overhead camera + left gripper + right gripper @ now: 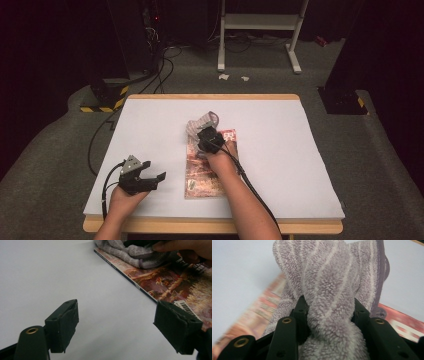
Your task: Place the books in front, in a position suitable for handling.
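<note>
towel (329, 290) is bunched and clamped in right gripper (210, 140), so it can be dragged over magazine (202, 172) | left gripper (142, 177) is held agape, empty, on table (300, 150) beside magazine, kept clear

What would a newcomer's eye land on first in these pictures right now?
The grey striped towel, bunched and pinched in the right claw, sits over the far end of the reddish magazine near the middle of the white table. Next comes the left claw, jaws spread with nothing between them, resting near the table's near left corner, just left of the magazine.
</note>
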Available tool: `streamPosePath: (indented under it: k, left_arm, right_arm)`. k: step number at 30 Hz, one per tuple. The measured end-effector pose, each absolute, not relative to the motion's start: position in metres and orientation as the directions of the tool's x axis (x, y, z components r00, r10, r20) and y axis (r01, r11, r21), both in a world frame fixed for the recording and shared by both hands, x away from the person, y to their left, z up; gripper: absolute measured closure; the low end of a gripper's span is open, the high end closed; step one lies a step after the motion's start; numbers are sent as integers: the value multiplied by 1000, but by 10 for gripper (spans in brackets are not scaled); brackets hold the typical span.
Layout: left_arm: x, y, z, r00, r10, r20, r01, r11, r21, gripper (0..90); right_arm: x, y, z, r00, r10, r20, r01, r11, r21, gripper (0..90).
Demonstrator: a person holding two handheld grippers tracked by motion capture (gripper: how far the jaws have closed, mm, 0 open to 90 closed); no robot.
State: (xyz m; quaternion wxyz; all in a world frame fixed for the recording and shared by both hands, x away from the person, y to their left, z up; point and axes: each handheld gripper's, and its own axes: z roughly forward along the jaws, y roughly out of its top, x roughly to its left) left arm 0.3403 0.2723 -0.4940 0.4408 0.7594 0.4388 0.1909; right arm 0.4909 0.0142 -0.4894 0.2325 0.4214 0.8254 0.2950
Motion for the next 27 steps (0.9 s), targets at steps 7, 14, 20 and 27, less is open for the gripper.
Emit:
streamPosePath:
  k: [7, 14, 20, 27]
  left_arm:
    - [340, 271, -495, 545, 834, -89, 498, -236, 834, 199]
    - [339, 268, -496, 547, 833, -81, 499, -247, 831, 199]
    - [339, 268, -498, 546, 834, -80, 503, -251, 827, 199]
    - [339, 269, -498, 546, 835, -75, 502, -254, 827, 199]
  right_arm:
    - [497, -34, -489, -460, 878, -135, 597, 418, 685, 596]
    - [499, -67, -487, -409, 903, -128, 620, 378, 688, 596]
    - [500, -85, -488, -384, 917, -105, 634, 345, 692, 596]
    - [495, -88, -478, -388, 917, -91, 614, 331, 716, 595]
